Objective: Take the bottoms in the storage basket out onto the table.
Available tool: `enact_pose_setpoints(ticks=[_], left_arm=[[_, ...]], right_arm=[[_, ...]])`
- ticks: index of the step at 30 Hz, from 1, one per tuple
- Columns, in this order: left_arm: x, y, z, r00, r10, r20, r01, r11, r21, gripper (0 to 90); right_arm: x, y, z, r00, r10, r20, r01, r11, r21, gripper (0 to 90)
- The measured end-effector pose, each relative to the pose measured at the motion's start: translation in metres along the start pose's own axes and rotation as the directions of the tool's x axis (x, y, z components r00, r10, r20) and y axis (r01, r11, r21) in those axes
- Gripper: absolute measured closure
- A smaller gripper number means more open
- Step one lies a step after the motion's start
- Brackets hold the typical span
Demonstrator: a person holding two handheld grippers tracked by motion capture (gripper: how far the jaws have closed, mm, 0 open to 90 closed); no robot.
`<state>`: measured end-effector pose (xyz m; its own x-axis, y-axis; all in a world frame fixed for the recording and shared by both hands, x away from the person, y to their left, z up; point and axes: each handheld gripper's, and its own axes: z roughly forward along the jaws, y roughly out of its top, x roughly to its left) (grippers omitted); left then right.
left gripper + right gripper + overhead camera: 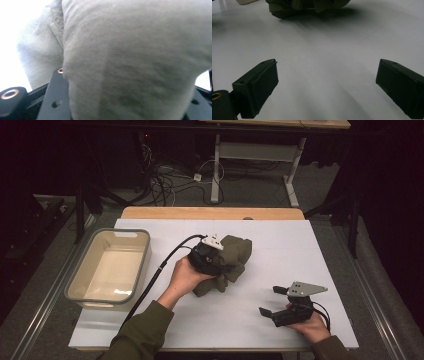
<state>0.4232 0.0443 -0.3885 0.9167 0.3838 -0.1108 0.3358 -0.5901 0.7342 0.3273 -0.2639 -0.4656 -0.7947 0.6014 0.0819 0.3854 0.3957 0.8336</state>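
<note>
An olive-green cloth (234,254) lies bunched on the white tabletop (285,245) near its middle. My left gripper (221,266) presses into the cloth's left side from above, the hand wrapped round its body. In the left gripper view the cloth (130,62) bulges between the two black jaws right up to the camera, gripped. My right gripper (271,301) rests low at the front right of the table, its jaws wide apart with nothing between them (327,72). The cloth (307,6) lies ahead of it at the far edge of that view.
A pale plastic bin with a grey rim (142,257) stands at the table's left edge, nothing visible inside. A black cable (155,275) trails from the left gripper toward the front edge. Bare white surface lies between the cloth and the right gripper.
</note>
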Motion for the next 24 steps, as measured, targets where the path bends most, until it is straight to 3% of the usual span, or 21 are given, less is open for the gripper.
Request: enact_pose_setpoints(ticks=[24], left_arm=[[-0.008, -0.009, 0.039, 0.9989, 0.006, 0.046, -0.009, 0.9984, 0.056, 50.2]], right_arm=[[0.0, 0.0, 0.0, 1.0, -0.001, 0.001, 0.001, 1.0, 0.002, 5.1]])
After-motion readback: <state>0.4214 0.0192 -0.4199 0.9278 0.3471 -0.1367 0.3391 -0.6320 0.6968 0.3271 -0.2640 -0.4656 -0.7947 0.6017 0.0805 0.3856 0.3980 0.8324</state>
